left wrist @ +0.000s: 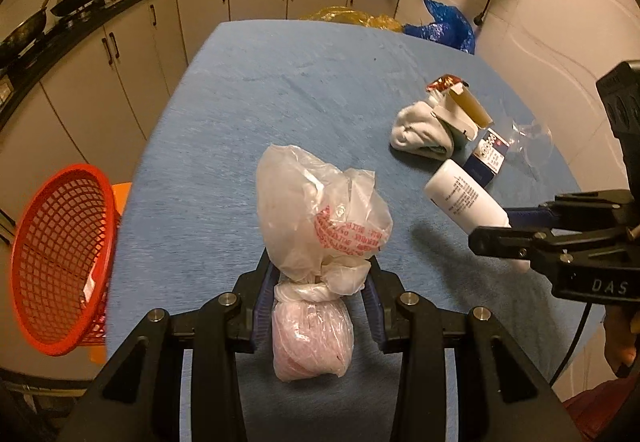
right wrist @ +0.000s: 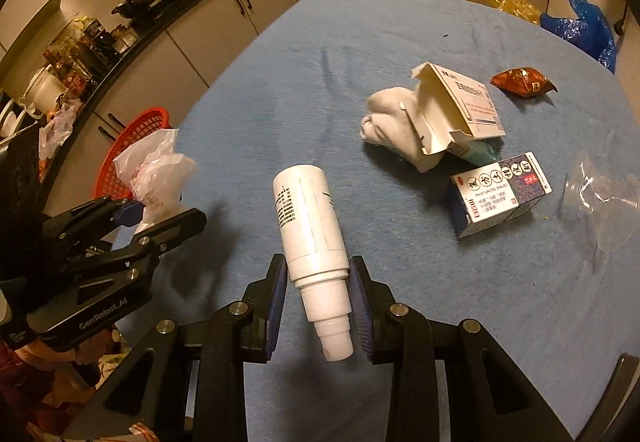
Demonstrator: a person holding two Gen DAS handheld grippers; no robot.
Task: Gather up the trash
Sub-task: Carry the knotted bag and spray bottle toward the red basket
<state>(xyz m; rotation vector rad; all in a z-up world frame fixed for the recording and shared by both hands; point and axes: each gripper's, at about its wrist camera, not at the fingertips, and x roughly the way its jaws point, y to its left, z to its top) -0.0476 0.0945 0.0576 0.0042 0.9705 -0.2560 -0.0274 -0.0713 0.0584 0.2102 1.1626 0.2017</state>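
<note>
Mid-collection: left gripper [left wrist: 318, 292] clamped on knotted clear plastic bag [left wrist: 320, 226], right gripper [right wrist: 318, 296] clamped on white plastic bottle [right wrist: 310, 226], both above blue tabletop [left wrist: 280, 89]. Next, probably: carry left to red mesh basket [left wrist: 60, 262], release inside.
</note>
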